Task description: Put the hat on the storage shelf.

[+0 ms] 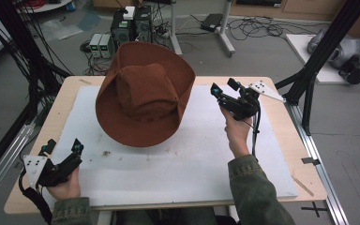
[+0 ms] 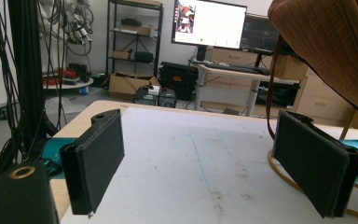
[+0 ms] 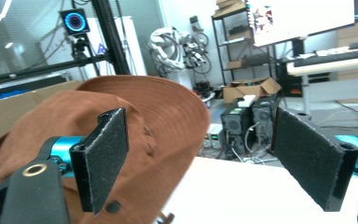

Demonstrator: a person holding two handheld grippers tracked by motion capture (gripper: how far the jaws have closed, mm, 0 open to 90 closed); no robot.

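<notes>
A wide-brimmed brown hat [image 1: 145, 93] sits raised above the white mat [image 1: 183, 164], over the table's back left part. My left gripper [image 1: 63, 146] rests near the front left corner, open, a short way below the hat's brim [image 2: 326, 42]. My right gripper [image 1: 224, 87] is held up to the right of the hat, open, with nothing between its jaws. In the right gripper view the hat [image 3: 163, 121] lies just beyond the left jaw. A thin brown strap [image 2: 271, 88] hangs from the hat.
The wooden table [image 1: 281, 117] borders the mat on all sides. Black frame posts [image 1: 323, 51] stand at the right and cables at the left. Computer boxes [image 1: 131, 26] sit on the floor behind the table.
</notes>
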